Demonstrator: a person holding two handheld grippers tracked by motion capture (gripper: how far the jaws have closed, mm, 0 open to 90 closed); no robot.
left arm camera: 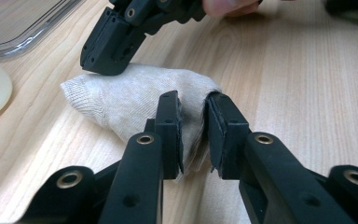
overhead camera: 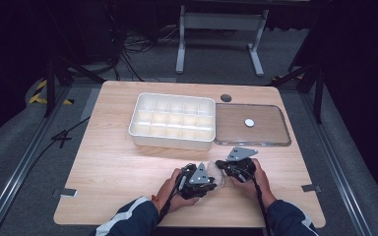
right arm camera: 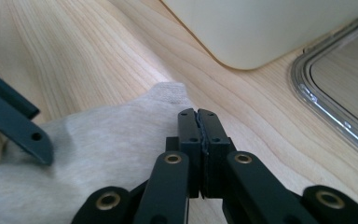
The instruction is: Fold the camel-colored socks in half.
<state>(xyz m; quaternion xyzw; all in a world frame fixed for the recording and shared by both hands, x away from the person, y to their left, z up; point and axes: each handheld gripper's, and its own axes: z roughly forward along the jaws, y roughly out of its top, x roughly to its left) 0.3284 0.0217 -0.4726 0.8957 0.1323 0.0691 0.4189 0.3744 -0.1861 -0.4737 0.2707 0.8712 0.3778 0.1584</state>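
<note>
A beige knitted sock (left arm camera: 130, 100) lies on the wooden table (overhead camera: 118, 167) between the two grippers, close to the person's edge. The left gripper (left arm camera: 193, 133) has its jaws drawn in on a fold of the sock's fabric, with a narrow gap between the pads packed with bunched knit. The right gripper (right arm camera: 199, 140) has its jaws pressed flat together; it lies against the sock's edge, just to the left of its tips, but whether any cloth is caught between the pads cannot be told. Seen from the left gripper, the right one bears down on the far upper side of the sock.

Ahead of both grippers, well apart from the sock, stands a white divided storage box (overhead camera: 172, 120) with all its compartments empty. Just beyond the right gripper and to its right lies the box's clear lid (overhead camera: 253, 125), flat on the table, with a small white disc at its middle.

As a judgement: the work looks early. The sock is being folded or bundled, and the box is open and ready to take it. Finishing the bundle, carrying it forward into a compartment, and perhaps closing the lid remain.
</note>
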